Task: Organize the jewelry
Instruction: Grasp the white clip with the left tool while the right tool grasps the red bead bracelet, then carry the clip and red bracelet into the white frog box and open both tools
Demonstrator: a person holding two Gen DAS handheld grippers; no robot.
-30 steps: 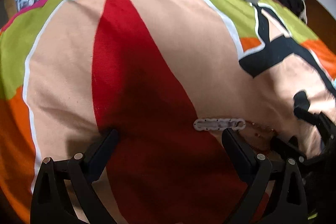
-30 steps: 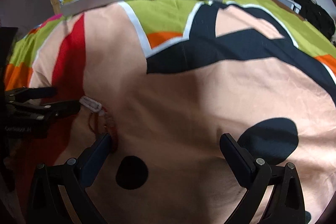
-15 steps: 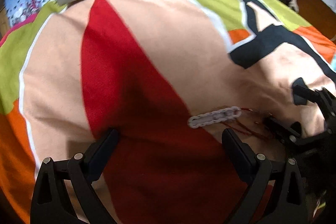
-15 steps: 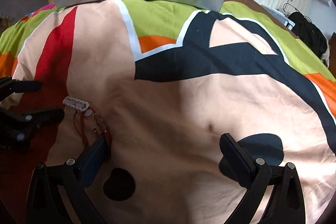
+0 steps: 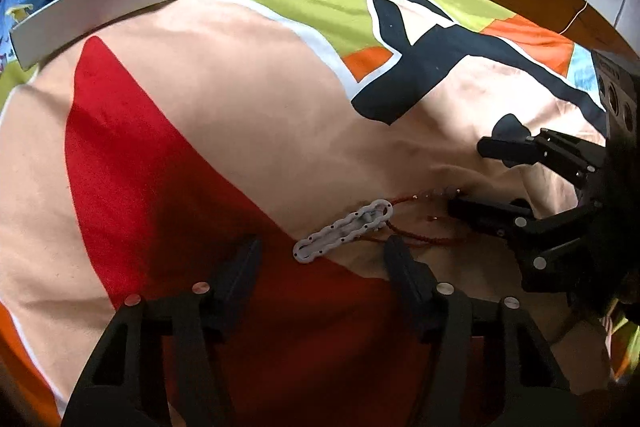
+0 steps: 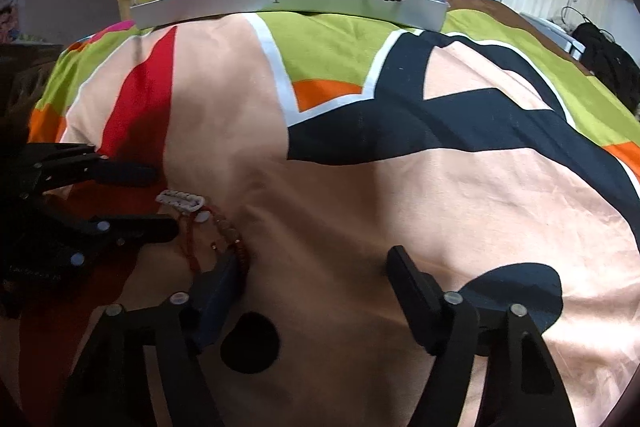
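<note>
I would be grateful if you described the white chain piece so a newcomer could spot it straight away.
Start from the patchwork bedspread and find where its red wedge meets the peach area, just ahead of the left tool. There lies the white chain piece, flat on the cloth. Unlike the thin red beaded string tangled at its end, it is pale, short and made of chunky links.

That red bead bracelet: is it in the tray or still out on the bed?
Out. The red bead bracelet lies on the bedspread, far from the tray.
</note>
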